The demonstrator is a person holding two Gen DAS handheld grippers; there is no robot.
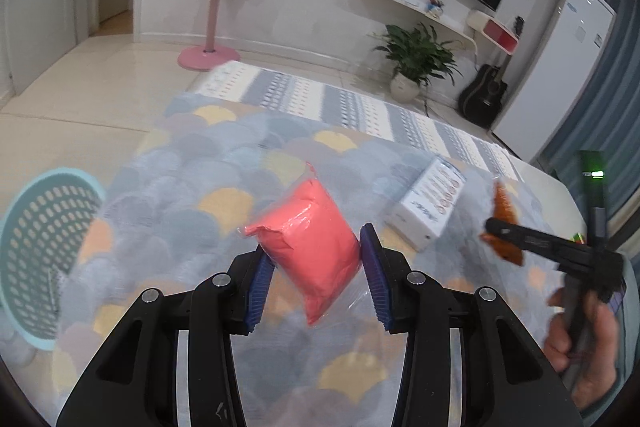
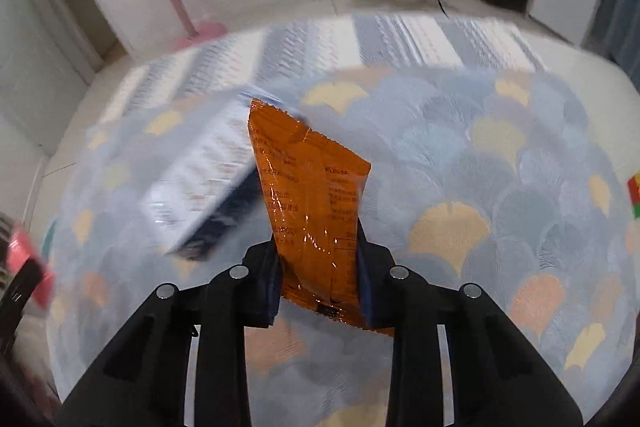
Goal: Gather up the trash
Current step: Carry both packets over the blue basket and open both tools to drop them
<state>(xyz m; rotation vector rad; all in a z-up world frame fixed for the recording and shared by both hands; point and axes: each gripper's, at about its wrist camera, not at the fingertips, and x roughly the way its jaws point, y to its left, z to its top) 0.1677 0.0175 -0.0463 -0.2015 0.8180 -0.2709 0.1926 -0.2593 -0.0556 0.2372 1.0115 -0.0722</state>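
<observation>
Trash is already in both claws, so the relation that counts is where the teal perforated basket (image 1: 44,255) lies from each of them. In the left wrist view the pink plastic-wrapped pack (image 1: 312,247) sits pinched between the blue pads of the left gripper (image 1: 316,273), its long axis running away from the camera and tilted a little to the left, clear film trailing below the pads; it appears to be held above the patterned blanket (image 1: 192,163) rather than resting on it. The basket stands beyond the blanket's left edge, down at floor level, just left of that claw. On the opposite side, near the blanket's right edge, the right gripper (image 1: 496,231) is carried in a hand (image 1: 580,339). In its own view the right gripper (image 2: 318,263) has its jaws pressed together on the lower part of the orange snack wrapper (image 2: 308,195), which stands up lengthwise from the claw and leans slightly left, lifted off the blanket. A white box (image 1: 428,211) lies on the blanket between the two claws, closer to the right one, not gripped. I judge the left hand far nearer the basket, needing only a short swing leftward past the edge, while the right must cross the whole blanket, over the box, to reach it.
</observation>
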